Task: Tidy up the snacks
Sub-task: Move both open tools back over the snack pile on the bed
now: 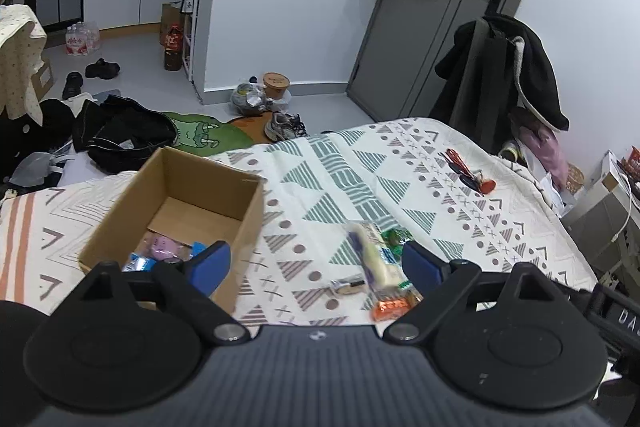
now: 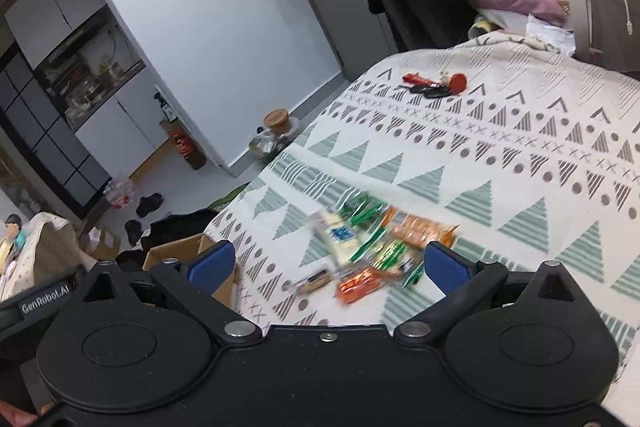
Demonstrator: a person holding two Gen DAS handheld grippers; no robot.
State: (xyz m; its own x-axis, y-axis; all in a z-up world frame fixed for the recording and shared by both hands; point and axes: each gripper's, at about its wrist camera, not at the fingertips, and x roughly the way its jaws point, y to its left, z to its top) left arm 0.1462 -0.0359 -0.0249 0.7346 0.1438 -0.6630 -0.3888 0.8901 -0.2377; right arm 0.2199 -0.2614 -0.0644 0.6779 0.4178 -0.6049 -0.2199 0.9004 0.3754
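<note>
An open cardboard box (image 1: 208,195) stands on the patterned bedspread (image 1: 344,167), with a pink packet (image 1: 164,246) and blue packets (image 1: 138,262) inside. Right of it lies a heap of snacks: a long white packet (image 1: 378,259), green packets (image 1: 396,239), an orange packet (image 1: 394,307) and a small brown one (image 1: 349,287). My left gripper (image 1: 316,267) is open and empty, hovering between box and heap. In the right wrist view the same heap shows the white packet (image 2: 340,235), green packets (image 2: 368,213) and orange packets (image 2: 420,227). My right gripper (image 2: 330,267) hangs open above them; the box corner (image 2: 180,251) sits at its left.
Keys and red items (image 1: 470,171) lie farther back on the bed (image 2: 436,87). Beyond the bed edge the floor holds black clothes (image 1: 120,135), shoes (image 1: 286,125) and a green rug (image 1: 204,135). A coat-draped chair (image 1: 508,75) and a desk (image 1: 608,203) stand at the right.
</note>
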